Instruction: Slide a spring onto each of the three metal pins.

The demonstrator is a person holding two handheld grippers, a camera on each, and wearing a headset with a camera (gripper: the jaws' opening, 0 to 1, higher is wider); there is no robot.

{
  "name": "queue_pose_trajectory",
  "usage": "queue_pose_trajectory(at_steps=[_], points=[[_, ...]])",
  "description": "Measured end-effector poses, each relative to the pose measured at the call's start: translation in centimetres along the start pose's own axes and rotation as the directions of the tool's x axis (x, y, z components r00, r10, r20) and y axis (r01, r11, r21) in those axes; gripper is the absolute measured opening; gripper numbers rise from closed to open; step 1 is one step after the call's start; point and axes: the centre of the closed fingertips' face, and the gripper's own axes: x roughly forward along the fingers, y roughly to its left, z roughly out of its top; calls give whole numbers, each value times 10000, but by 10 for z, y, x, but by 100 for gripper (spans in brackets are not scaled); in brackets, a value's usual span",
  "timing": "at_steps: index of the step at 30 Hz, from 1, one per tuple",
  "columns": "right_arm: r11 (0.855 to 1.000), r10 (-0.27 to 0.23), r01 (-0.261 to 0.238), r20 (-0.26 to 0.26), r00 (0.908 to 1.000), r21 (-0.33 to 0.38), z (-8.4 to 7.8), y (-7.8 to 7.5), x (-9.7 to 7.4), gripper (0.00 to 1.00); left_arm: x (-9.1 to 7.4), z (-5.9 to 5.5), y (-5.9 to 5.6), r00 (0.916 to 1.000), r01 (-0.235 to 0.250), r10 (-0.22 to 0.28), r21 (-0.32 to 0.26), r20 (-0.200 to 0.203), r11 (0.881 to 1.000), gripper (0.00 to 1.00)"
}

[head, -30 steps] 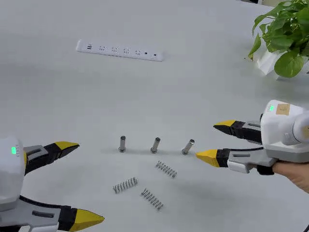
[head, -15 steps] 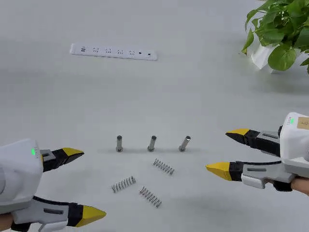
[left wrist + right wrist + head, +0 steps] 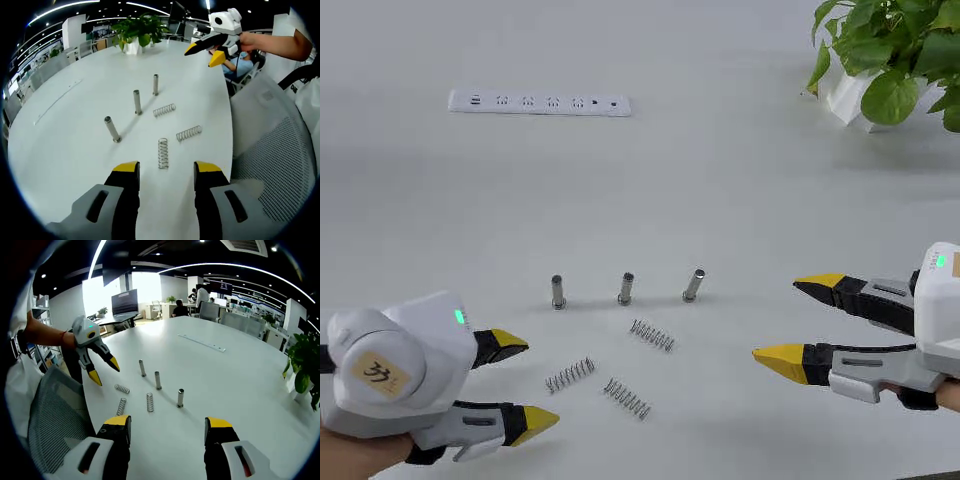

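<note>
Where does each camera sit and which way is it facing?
Head view: on the headset, facing forward and down at pins, springs, table; left gripper, right gripper, a hand show.
Left gripper view: on the left gripper, facing along its open jaws past the pins toward the right gripper and forearm.
Right gripper view: on the right gripper, open jaws pointing toward the left gripper.
Shared: both gripper views show pins and springs from opposite sides.
</note>
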Motion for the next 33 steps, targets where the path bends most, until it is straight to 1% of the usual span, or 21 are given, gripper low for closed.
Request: queue_pose_trajectory(at_steps=[2,3,4,5,6,8,9,11,12,14,16,18,22,26,33], points=[[10000,-40,40,18,10000,29,0,0,-1,57,6,-3,0,9996,-4,9,161,-288,9999,37],[10000,-45,45,50,10000,58,0,0,-1,57,8,-5,2,9987,-132,144,243,-496,9996,34],[9999,-58,57,83,9999,98,0,0,-1,57,11,-6,2,9981,-133,153,337,-601,9993,32],[9999,-70,69,89,9999,117,0,0,-1,57,13,-6,3,9975,-142,166,354,-691,9993,31],[9999,-87,85,92,9999,132,-1,-1,-1,56,14,-8,4,9959,-194,223,332,-881,9993,28],[9998,-114,112,145,9998,185,-2,-1,-2,56,18,-6,3,9958,-121,144,266,-900,9996,25],[9997,-120,116,168,9998,229,-2,-1,-2,56,20,-7,3,9946,-112,127,145,-1031,9998,25],[9996,-149,145,172,9997,235,-3,-1,-3,56,24,-7,2,9937,-85,106,194,-1116,9998,25],[9995,-153,148,186,9997,268,-4,-1,-3,56,25,-9,3,9919,-121,146,204,-1265,9997,24],[9994,-177,171,202,9996,296,-5,-1,-4,56,28,-10,2,9906,-120,146,204,-1364,9997,21],[9993,-196,190,198,9996,314,-6,-1,-5,56,30,-12,3,9877,-160,182,157,-1552,9997,18],[9992,-211,205,184,9996,355,-8,0,-5,55,32,-13,2,9872,-139,163,164,-1585,9998,16],[9990,-209,203,153,9997,402,-11,1,-6,55,34,-17,3,9816,-214,262,273,-1890,9994,14],[9988,-208,200,171,9996,438,-11,1,-5,55,34,-17,5,9814,-231,267,209,-1903,9995,13],[9988,-195,185,222,9996,446,-8,0,-3,55,35,-16,9,9758,-325,403,400,-2149,9987,9]])
